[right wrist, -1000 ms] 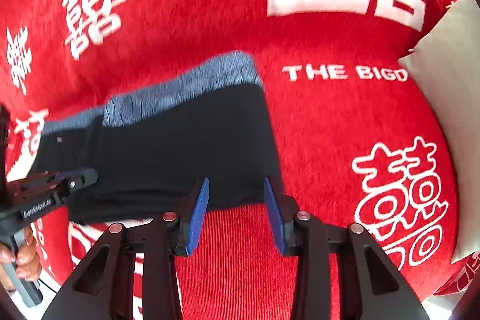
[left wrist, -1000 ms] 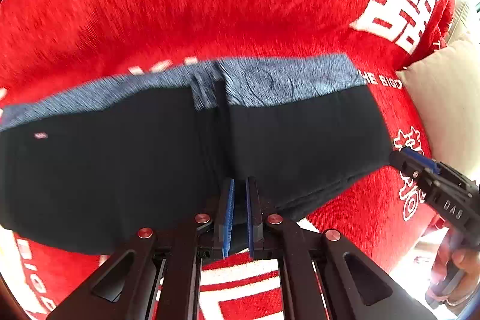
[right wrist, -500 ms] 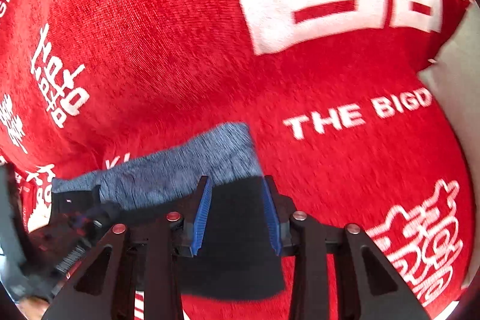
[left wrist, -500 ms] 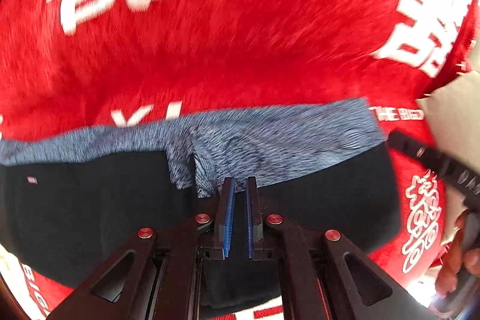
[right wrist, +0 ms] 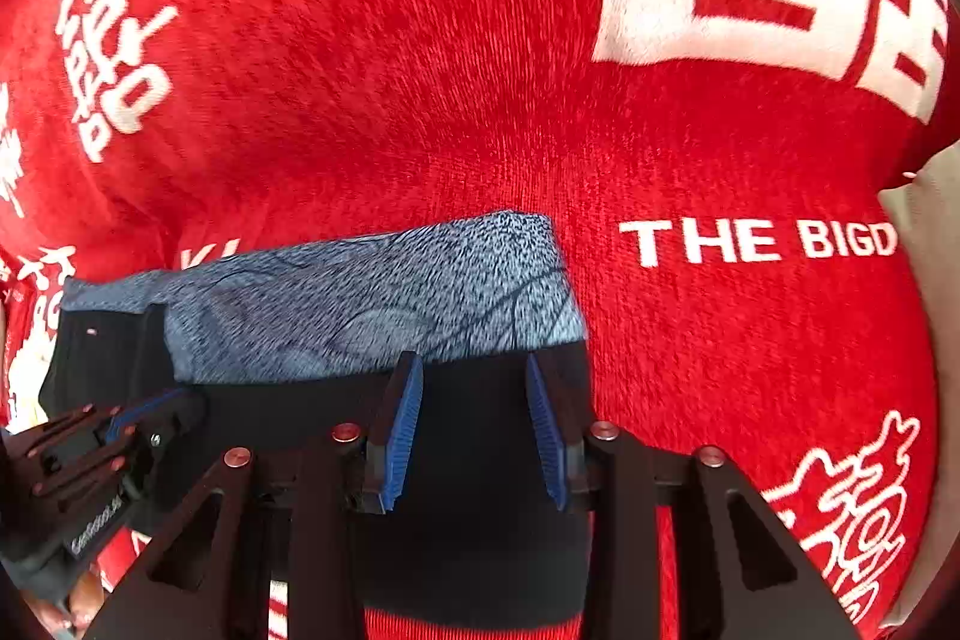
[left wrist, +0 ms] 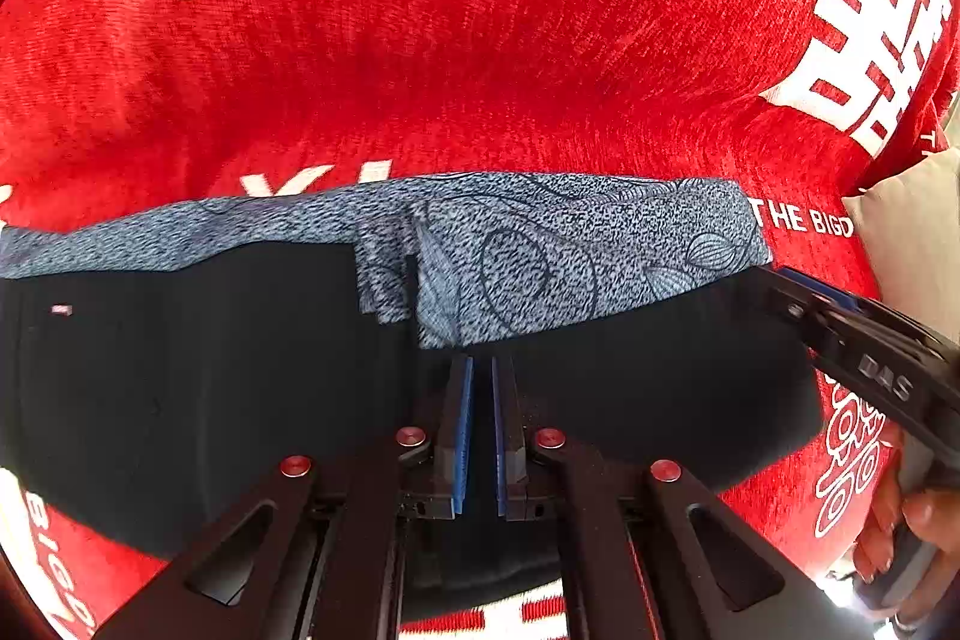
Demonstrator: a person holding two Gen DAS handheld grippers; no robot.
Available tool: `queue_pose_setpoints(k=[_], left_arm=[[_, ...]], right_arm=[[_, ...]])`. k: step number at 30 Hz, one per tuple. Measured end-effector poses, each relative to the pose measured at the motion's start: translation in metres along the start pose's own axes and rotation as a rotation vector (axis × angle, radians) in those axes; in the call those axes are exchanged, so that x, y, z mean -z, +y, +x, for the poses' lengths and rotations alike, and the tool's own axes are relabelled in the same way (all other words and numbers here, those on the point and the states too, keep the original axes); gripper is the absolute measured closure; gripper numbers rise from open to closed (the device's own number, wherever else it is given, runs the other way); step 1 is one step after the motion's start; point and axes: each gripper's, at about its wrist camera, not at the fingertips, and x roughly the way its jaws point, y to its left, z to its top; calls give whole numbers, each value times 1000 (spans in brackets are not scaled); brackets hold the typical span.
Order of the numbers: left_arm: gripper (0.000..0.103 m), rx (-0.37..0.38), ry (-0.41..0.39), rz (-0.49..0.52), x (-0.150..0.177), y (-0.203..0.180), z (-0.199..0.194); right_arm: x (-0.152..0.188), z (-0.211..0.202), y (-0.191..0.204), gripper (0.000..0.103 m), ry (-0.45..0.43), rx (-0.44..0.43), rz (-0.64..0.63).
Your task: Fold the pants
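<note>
Black pants (left wrist: 180,370) with a blue-grey patterned waistband (left wrist: 570,250) lie flat across a red blanket. My left gripper (left wrist: 480,361) is shut, its tips over the black cloth just short of the waistband, and I see nothing pinched between the pads. At the pants' right end, my right gripper (right wrist: 471,359) stands part open, its jaws opening. Black cloth (right wrist: 474,460) shows under and between its fingers, and the pads do not press on it. The waistband (right wrist: 360,304) lies just ahead of its tips. Each gripper also shows in the other's view: the right gripper (left wrist: 786,280) and the left gripper (right wrist: 150,412).
The red blanket (left wrist: 480,40) with large white characters and lettering covers the whole surface. A beige pillow (left wrist: 912,232) lies at the right edge, also as the pillow (right wrist: 936,250). A person's hand (left wrist: 918,520) holds the right gripper's handle.
Both grippers have moved forward over the pants, from the near edge to the waistband. The pants have stayed flat in place. The left gripper has stayed shut.
</note>
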Motion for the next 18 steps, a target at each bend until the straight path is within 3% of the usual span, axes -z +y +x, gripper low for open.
queue_pose_setpoints(k=[7, 11, 13, 14, 15, 18], left_arm=[[96, -10, 0, -28, 11, 18, -18], [96, -15, 8, -40, 19, 32, -20], [70, -32, 20, -57, 24, 40, -19], [39, -63, 12, -72, 25, 44, -21], [22, -71, -10, -93, 27, 50, -24], [22, -53, -11, -125, 29, 62, -28]], right_arm=[[30, -30, 33, 63, -37, -30, -68], [49, -19, 59, 63, 9, -40, -129], [58, -10, 64, 63, 35, -26, -136], [62, -10, 63, 63, 35, -21, -137], [63, -9, 65, 63, 34, -18, -139], [63, -11, 66, 63, 34, -20, -136]])
